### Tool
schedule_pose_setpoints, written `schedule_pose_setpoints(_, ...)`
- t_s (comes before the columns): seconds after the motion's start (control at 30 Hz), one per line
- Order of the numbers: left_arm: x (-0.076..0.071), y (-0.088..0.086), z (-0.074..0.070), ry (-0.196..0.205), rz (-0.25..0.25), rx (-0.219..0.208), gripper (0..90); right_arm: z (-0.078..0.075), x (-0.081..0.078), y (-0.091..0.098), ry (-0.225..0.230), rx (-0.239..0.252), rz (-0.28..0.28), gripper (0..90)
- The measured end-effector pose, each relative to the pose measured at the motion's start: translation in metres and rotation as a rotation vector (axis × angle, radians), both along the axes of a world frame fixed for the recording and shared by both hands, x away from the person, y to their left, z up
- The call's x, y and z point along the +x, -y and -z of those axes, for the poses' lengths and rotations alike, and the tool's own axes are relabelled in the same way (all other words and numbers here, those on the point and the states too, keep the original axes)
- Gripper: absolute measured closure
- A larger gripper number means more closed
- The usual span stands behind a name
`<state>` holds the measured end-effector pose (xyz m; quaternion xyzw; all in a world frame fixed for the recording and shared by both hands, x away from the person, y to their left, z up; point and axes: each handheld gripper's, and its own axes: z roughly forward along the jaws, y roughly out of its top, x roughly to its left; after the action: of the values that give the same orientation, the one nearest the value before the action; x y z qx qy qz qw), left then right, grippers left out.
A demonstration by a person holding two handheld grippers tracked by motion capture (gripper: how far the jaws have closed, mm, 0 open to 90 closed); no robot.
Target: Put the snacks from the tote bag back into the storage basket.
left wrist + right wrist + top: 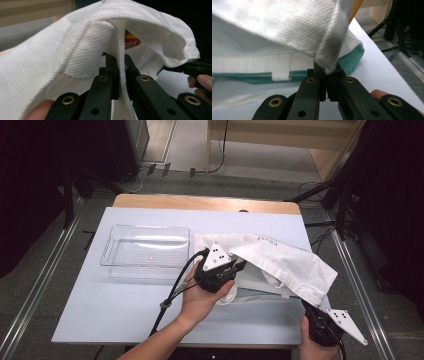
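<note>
A white knit garment [280,262] with teal trim lies crumpled on the right half of the table. Part of it is lifted into a fold between my two grippers. My left gripper [239,266] sits at the garment's left side, and in the left gripper view its jaws are shut on a narrow white strip of the cloth [120,75]. My right gripper [307,307] is at the table's front right corner. There the jaws pinch a hanging corner of the white cloth [328,62]. Teal edging [354,56] and a belt-like loop [282,67] lie on the table below the lifted fold.
A clear plastic tray [145,251] stands empty on the left half of the white table sheet [120,315]. The table's right edge [320,285] lies close to the right gripper. Metal rails, cables and dark stands surround the table.
</note>
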<state>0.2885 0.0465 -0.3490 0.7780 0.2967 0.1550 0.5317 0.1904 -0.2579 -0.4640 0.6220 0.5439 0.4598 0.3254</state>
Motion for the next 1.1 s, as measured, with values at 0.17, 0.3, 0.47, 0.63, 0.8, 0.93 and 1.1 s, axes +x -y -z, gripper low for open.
schedule_pose_setpoints(0.17,0.015,-0.003,-0.008,0.025,-0.038,0.009,87.8,0.005,-0.007,0.007,-0.073,-0.038,-0.027,90.0)
schedule_pose_setpoints(0.3,0.029,-0.002,-0.012,0.034,-0.055,0.033,87.9,0.009,-0.005,0.012,-0.114,-0.049,-0.032,90.0)
schedule_pose_setpoints(0.47,0.033,-0.003,-0.011,0.036,-0.069,0.013,86.6,0.007,-0.007,0.008,-0.052,-0.061,-0.048,74.2)
schedule_pose_setpoints(0.63,0.028,-0.003,-0.009,0.050,-0.063,0.008,85.3,-0.011,-0.013,0.004,0.075,-0.071,-0.001,43.1)
schedule_pose_setpoints(0.8,0.022,-0.005,-0.009,0.060,-0.056,0.012,84.8,-0.033,-0.020,-0.009,0.190,-0.148,-0.005,31.2)
schedule_pose_setpoints(0.93,0.020,-0.006,-0.009,0.060,-0.057,0.019,84.5,-0.039,-0.021,-0.013,0.208,-0.211,0.014,26.3)
schedule_pose_setpoints(1.1,0.015,-0.005,-0.011,0.079,-0.060,0.029,83.0,-0.051,-0.017,-0.006,0.217,-0.221,0.022,19.8)
